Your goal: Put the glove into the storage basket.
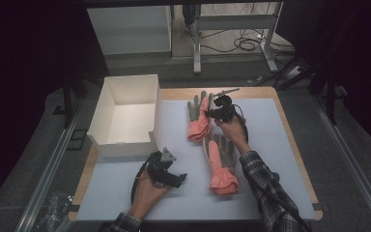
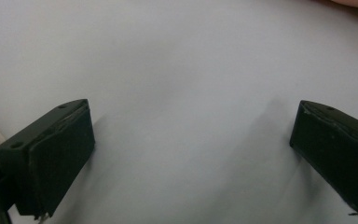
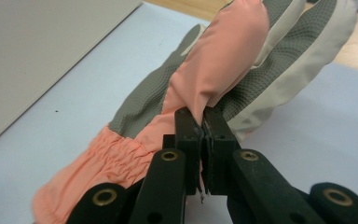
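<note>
While the right gripper (image 1: 211,112) reaches the far glove (image 1: 199,117) beside the white box (image 1: 125,116), a second glove (image 1: 221,164) lies nearer on the pale mat (image 1: 270,145), probably awaiting its turn. Left gripper (image 2: 191,154) view: jaws spread wide over bare mat, idle. Right gripper (image 3: 202,135) view: jaws pressed together, pinching a fold of the glove's salmon fabric (image 3: 214,74) to lift it. No writing is legible.

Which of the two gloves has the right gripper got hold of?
The far glove, the one lying beside the white box. The right gripper is shut on a fold of its pink fabric. The near glove lies flat by the person's forearm.
</note>
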